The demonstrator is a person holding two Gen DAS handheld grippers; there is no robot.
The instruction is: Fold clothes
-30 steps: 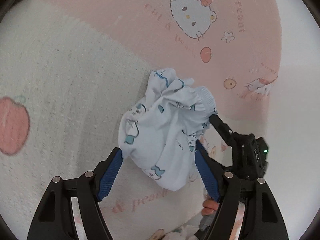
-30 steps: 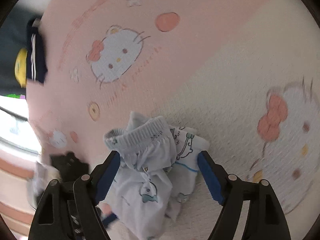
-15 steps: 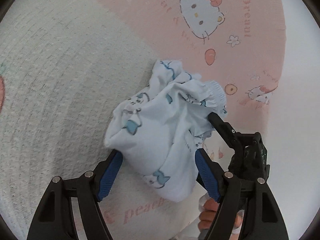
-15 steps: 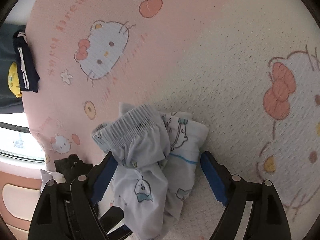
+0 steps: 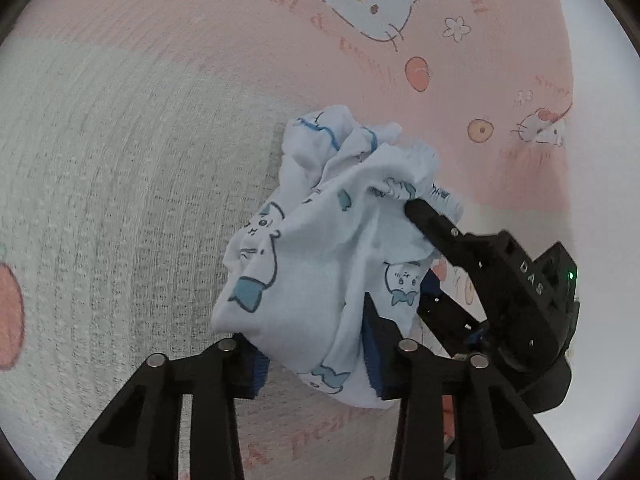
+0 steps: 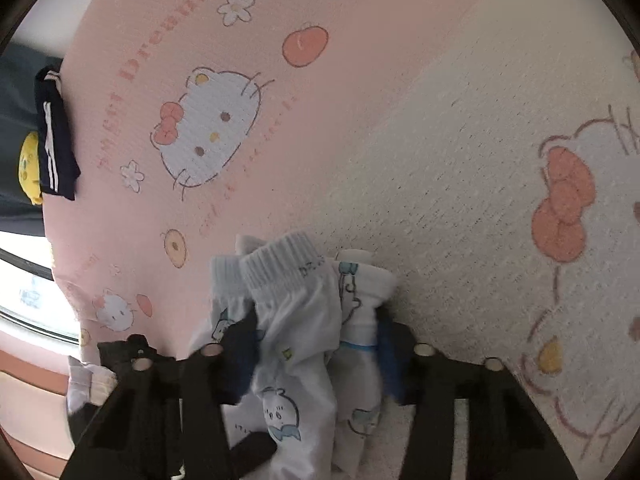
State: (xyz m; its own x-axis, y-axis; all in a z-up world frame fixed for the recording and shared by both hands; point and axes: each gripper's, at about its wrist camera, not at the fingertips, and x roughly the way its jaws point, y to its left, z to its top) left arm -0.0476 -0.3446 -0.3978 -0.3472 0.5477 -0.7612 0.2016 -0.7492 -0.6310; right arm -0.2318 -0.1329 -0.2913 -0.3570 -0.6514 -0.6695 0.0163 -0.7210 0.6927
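A small pale-blue garment printed with cartoon cats lies bunched on a pink and cream Hello Kitty bedsheet. My left gripper has its blue-padded jaws closed on the garment's lower end. The right gripper's black body shows in the left wrist view beside the bundle. In the right wrist view the garment, ribbed waistband up, sits between the jaws of my right gripper, which press into the cloth on both sides.
A dark blue garment with white stripes and a yellow item lie at the far left edge of the bed. A window or wall edge shows at lower left. The bedsheet spreads wide around the bundle.
Both grippers have closed from wide open onto the bunched garment and moved in closer to it; the bundle is squeezed narrower.
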